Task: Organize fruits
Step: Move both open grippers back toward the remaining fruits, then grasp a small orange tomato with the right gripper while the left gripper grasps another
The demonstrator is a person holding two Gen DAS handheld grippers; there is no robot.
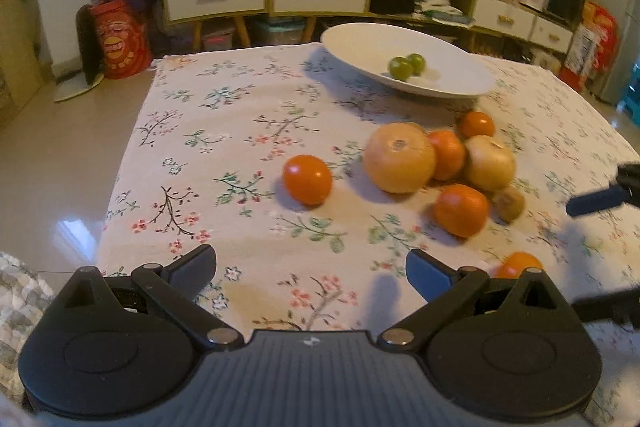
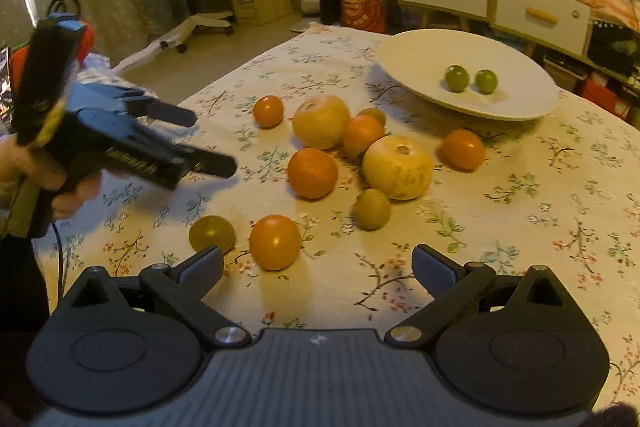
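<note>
your left gripper (image 1: pixel 311 269) hovers over the floral tablecloth (image 1: pixel 224 155) with its fingers spread and holding nothing; the nearest orange (image 1: pixel 307 179) lies ahead, between the finger lines, apart from both. the two large yellow fruits (image 1: pixel 400 158) sit stem-scar up. your right gripper (image 2: pixel 318 265) is spread and empty too, an orange (image 2: pixel 275 242) just ahead near its left finger. two green fruits (image 2: pixel 457 78) rest in the white plate (image 2: pixel 412 59).
</note>
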